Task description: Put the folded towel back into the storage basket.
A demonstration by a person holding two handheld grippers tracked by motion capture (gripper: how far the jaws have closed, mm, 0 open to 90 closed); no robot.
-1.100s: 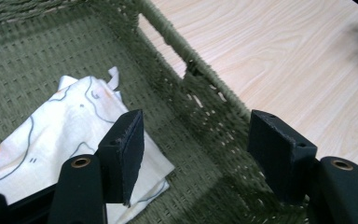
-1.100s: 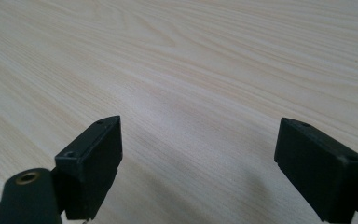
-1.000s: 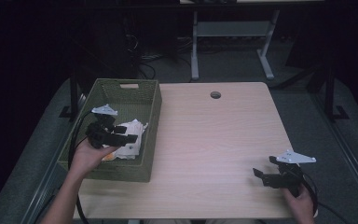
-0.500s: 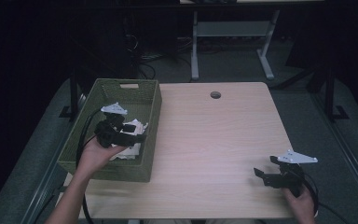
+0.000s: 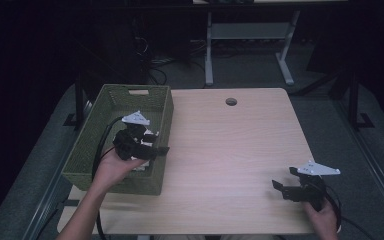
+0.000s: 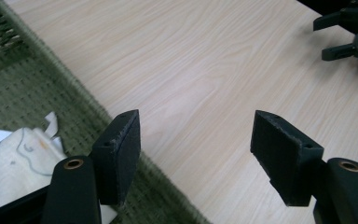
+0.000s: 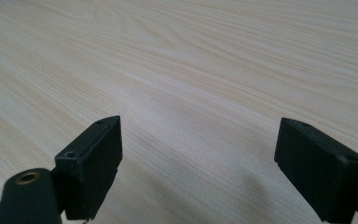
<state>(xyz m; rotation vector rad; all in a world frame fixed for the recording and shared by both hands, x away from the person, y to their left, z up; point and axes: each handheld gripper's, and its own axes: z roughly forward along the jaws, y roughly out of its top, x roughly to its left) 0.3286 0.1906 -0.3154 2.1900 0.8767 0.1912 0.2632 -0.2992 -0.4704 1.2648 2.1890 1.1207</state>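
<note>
I see a table [image 5: 240,150] of pale wood-grain laminate, smooth and matt. The green basket [image 5: 95,145] at its left edge looks coarsely woven, rough. Inside lies a white crumpled cloth or paper [image 6: 14,158], faintly printed; I cannot tell which. My left gripper [image 6: 196,149] has matt black pads [image 6: 121,149], slightly frayed at the edges.

A woven olive-green basket [image 5: 90,150] at the table's left edge holds a white cloth [image 6: 14,161] with thin grey line drawings and small orange marks, on a pale wood-grain table [image 5: 230,150], beside black grippers.
</note>
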